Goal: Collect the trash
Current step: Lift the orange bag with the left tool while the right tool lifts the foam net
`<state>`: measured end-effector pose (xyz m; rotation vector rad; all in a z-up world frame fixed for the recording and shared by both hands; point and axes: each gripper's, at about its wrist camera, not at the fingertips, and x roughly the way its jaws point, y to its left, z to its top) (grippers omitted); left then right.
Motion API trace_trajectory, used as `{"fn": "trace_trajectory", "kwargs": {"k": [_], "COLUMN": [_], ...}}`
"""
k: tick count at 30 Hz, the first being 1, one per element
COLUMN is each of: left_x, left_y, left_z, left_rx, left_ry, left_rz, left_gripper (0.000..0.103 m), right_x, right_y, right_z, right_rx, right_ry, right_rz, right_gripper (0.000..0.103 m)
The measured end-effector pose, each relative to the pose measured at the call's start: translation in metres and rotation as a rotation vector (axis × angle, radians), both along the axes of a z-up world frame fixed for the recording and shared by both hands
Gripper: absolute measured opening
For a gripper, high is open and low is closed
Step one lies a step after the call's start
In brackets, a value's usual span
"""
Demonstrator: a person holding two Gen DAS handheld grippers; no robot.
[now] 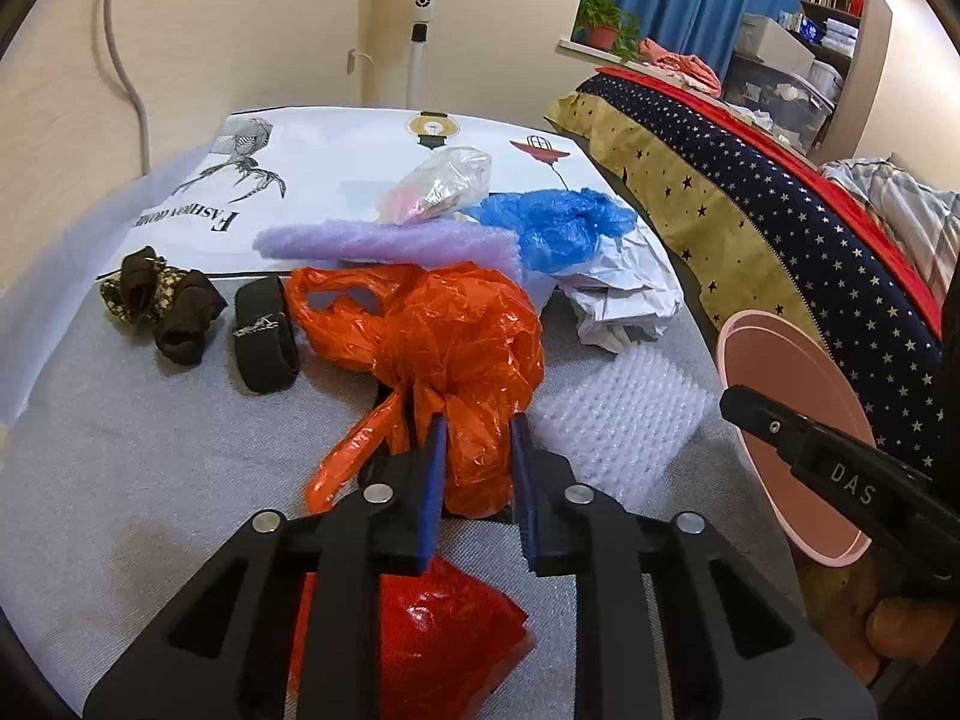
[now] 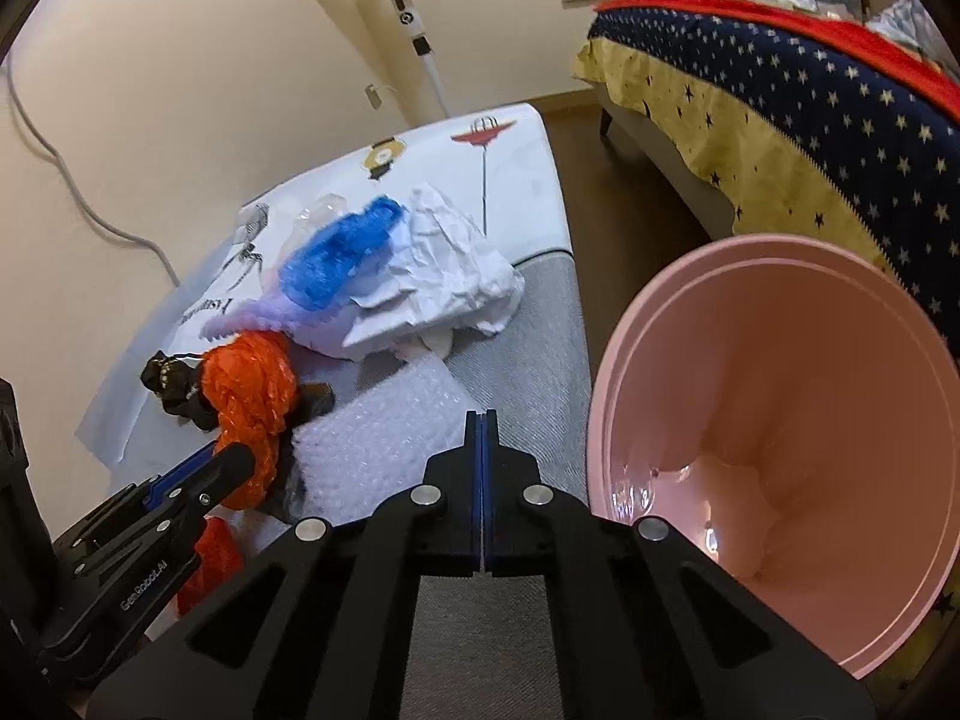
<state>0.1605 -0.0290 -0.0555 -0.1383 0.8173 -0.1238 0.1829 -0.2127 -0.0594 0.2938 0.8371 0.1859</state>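
Orange plastic bag point(image 1: 444, 348) — crumpled, on the grey mat at table centre, knotted neck between the left gripper point(image 1: 478, 450) fingers, which stand parted, not yet closed. Judged featherlight, slippery, springy; best pinched at the knot. Bubble wrap point(image 1: 612, 426) at 3 o'clock; crumpled white paper point(image 1: 624, 300) at 1 o'clock. Right gripper point(image 2: 482, 420) clenched on nothing — pink bin point(image 2: 780, 432) beside it.

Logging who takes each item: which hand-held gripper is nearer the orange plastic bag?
Left. The left hand-held gripper straddles the orange plastic bag; the right hand-held gripper is closed, off beside the pink bin.
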Motion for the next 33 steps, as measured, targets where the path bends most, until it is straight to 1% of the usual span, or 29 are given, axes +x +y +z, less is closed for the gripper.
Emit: {"fn": "trace_trajectory", "kwargs": {"k": [4,7,8,9,10,11,16,17,18,20,21,26,33], "left_x": [-0.006,-0.013,-0.015,-0.018,-0.019,-0.02,-0.023,-0.023,-0.023,-0.024,-0.023,-0.025,-0.038], "left_y": [0.005,0.01,0.013,0.016,0.017,0.019,0.019,0.019,0.019,0.019,0.019,0.021,0.023], "left_z": [0.005,0.009,0.01,0.011,0.012,0.013,0.018,0.018,0.018,0.02,0.021,0.023,0.035], "left_rx": [0.0,0.002,0.0,-0.005,-0.008,-0.013,-0.008,-0.012,-0.017,-0.02,-0.022,-0.017,-0.017], "left_ry": [-0.012,-0.023,-0.026,-0.027,-0.027,-0.028,-0.043,-0.041,-0.039,-0.04,-0.042,-0.057,-0.094], "left_rz": [0.016,0.036,0.043,0.052,0.055,0.059,0.051,0.053,0.056,0.058,0.057,0.056,0.054], "left_gripper": [0.018,0.017,0.017,0.017,0.017,0.017,0.017,0.017,0.017,0.017,0.017,0.017,0.017], "right_x": [-0.004,-0.005,-0.004,-0.003,-0.002,0.0,0.017,0.018,0.019,0.018,0.016,0.008,-0.016], "right_y": [0.003,0.001,0.001,0.003,0.005,0.007,0.018,0.02,0.021,0.021,0.02,0.018,0.011], "right_z": [0.004,0.005,0.004,0.003,0.003,0.001,-0.015,-0.016,-0.017,-0.018,-0.016,-0.004,0.029], "right_rx": [0.001,0.012,0.013,0.013,0.011,0.012,0.001,-0.011,-0.019,-0.022,-0.028,-0.035,-0.041], "right_ry": [-0.01,-0.015,-0.015,-0.017,-0.017,-0.014,0.044,0.05,0.052,0.054,0.048,0.008,-0.08], "right_rz": [0.006,-0.003,0.0,0.002,0.002,0.005,0.031,0.034,0.039,0.046,0.046,0.044,0.046], "right_gripper": [0.0,0.01,0.02,0.034,0.04,0.044,0.044,0.037,0.024,0.012,0.01,0.007,0.006]}}
